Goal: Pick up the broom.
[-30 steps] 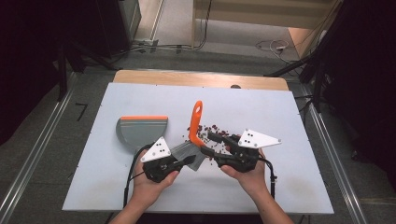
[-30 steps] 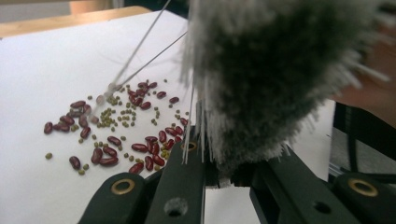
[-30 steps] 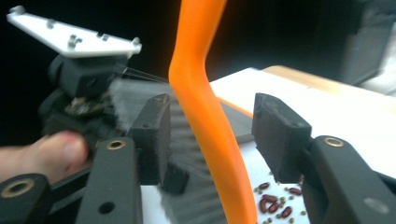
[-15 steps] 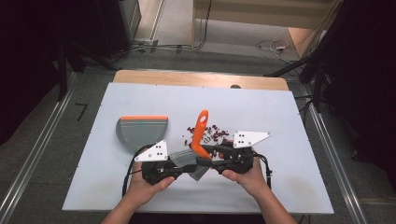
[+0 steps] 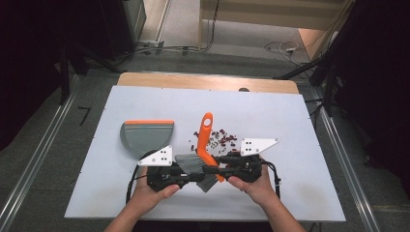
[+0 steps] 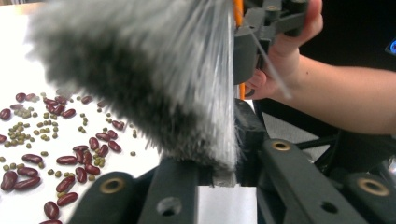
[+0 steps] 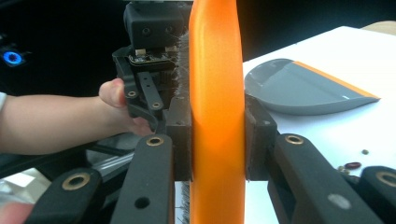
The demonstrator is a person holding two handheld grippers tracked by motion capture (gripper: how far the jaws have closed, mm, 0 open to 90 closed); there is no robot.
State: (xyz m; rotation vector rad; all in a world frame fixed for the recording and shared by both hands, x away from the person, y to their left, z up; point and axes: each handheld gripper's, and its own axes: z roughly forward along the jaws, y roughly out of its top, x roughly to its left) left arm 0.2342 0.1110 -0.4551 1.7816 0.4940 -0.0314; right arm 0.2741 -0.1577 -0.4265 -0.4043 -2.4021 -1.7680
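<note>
A brush with an orange handle [image 5: 207,135] and grey bristles [image 5: 192,163] is held over the white table's near edge, between both hands. My right gripper [image 5: 218,167] is shut on the handle; its pads squeeze the orange handle [image 7: 217,116] from both sides, jaws having just closed. My left gripper [image 5: 195,177] holds the bristle end. The bristles [image 6: 154,84] fill the gap between its jaws [image 6: 219,161] and touch both pads, though those jaws have just been opening a little. Each gripper view shows the other hand close behind.
A grey dustpan [image 5: 146,135] with an orange rim lies flat to the left, also in the right gripper view [image 7: 299,91]. Several red and green beans [image 5: 222,138] are scattered just beyond the brush [image 6: 56,135]. The white table [image 5: 290,116] has bare room to the right.
The right gripper's jaws have closed on the orange handle. The brush has come slightly lower and nearer the front edge. The left hand has stayed put.
</note>
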